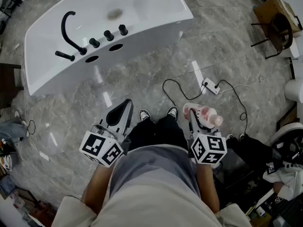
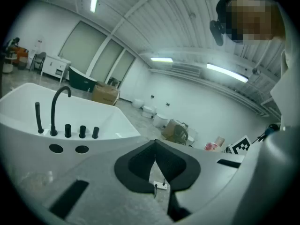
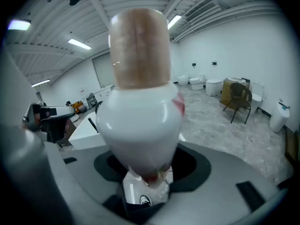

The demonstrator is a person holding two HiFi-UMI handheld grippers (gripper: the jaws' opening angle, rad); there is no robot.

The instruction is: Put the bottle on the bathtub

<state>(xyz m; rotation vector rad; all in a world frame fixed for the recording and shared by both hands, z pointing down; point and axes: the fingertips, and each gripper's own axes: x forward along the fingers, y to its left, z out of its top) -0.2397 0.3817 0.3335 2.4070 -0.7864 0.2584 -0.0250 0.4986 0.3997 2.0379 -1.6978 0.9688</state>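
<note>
The white bathtub (image 1: 94,27) stands on the marble floor ahead and to the left, with a black curved faucet (image 1: 70,34) and black knobs on its near rim. A white bottle (image 1: 206,115) with a pinkish-tan cap and red print is held by my right gripper (image 1: 195,116), which is shut on it low on the body. In the right gripper view the bottle (image 3: 140,102) fills the middle, cap pointing away. My left gripper (image 1: 125,107) is shut and empty, its black jaws meeting. In the left gripper view the bathtub (image 2: 56,121) lies ahead-left and the bottle (image 2: 212,146) shows at the right.
A white power strip (image 1: 210,85) with black cables lies on the floor ahead of the bottle. A wooden chair (image 1: 277,22) stands at the far right. The person's shoes (image 1: 144,114) are between the grippers. Bags and clutter crowd the lower right and left edges.
</note>
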